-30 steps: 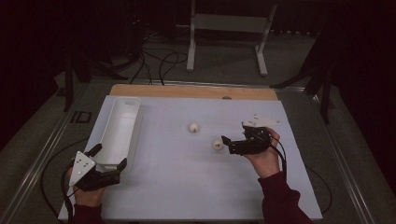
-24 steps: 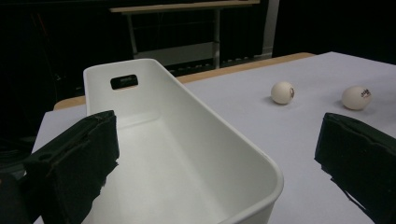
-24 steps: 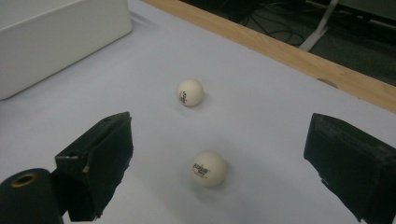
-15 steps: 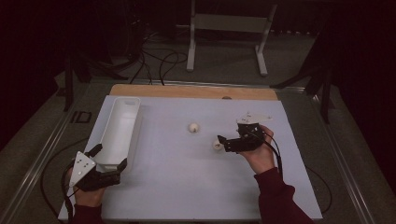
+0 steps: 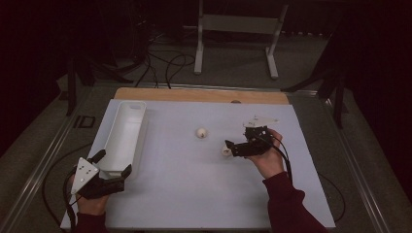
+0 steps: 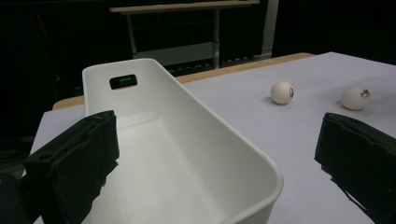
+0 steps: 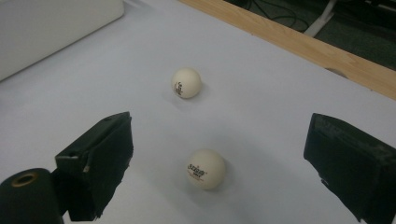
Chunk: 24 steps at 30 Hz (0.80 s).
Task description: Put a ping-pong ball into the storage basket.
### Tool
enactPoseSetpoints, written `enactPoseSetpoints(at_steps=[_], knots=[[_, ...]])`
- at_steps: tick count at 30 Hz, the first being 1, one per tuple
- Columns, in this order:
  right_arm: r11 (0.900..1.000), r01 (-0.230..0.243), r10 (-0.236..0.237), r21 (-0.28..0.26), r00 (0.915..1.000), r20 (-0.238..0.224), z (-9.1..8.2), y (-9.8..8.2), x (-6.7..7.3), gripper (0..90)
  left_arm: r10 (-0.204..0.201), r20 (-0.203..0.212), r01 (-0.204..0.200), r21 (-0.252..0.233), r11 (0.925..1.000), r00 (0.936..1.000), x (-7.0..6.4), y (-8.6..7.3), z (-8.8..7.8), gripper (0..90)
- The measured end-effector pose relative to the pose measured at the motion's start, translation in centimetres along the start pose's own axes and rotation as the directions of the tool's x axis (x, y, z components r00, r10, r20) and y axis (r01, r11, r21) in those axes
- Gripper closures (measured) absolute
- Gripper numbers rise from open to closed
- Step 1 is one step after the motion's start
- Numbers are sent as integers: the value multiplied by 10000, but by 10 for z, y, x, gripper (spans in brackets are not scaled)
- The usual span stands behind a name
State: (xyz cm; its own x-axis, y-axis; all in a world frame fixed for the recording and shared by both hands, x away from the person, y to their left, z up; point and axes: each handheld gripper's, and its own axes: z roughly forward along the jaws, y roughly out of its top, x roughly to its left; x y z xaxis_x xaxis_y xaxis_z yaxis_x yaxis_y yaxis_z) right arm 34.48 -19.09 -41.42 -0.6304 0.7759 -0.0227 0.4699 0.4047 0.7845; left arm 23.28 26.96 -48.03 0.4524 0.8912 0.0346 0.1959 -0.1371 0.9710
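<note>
Since a second ago the right gripper (image 5: 232, 148) has slid leftward across the surface (image 5: 194, 194), and it now has the nearer ball (image 7: 206, 168) lying between its fingers, which stand wide apart with open space on both sides of the ball. The left gripper (image 5: 112, 166) has not shifted; it rests at the near end of the white bin (image 6: 187, 154), its fingers also spread wide, one over the bin's inside and one out over the surface beside it.

Two table-tennis balls sit loose on the pale surface. The nearer one carries dark printed lettering and lies just ahead of the right gripper's camera. The farther ball (image 7: 187, 83) rests well apart from it, more towards the bin. Seen from the left gripper, both lie off to the side of the bin, neither touching it.

By my reckoning these balls are very light, hollow and smooth, so they should roll at the slightest nudge and could squirt out from a pinch that lands off-centre. They look stiff enough for a gentle squeeze, though a hard one might dent the shell. I would take the nearer one across its widest part, with the fingers level on opposite sides and low to the surface, closing slowly so neither pad knocks it away first.
</note>
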Motion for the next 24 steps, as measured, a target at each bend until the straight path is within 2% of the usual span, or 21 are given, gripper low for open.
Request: enactPoseSetpoints(at_steps=[24], knots=[[9974, 184, -180, 696, 9998, -59, 20, -2, -2, 79, -24, 28, 24, 17, 10000, 10000, 0, 0, 0, 5]])
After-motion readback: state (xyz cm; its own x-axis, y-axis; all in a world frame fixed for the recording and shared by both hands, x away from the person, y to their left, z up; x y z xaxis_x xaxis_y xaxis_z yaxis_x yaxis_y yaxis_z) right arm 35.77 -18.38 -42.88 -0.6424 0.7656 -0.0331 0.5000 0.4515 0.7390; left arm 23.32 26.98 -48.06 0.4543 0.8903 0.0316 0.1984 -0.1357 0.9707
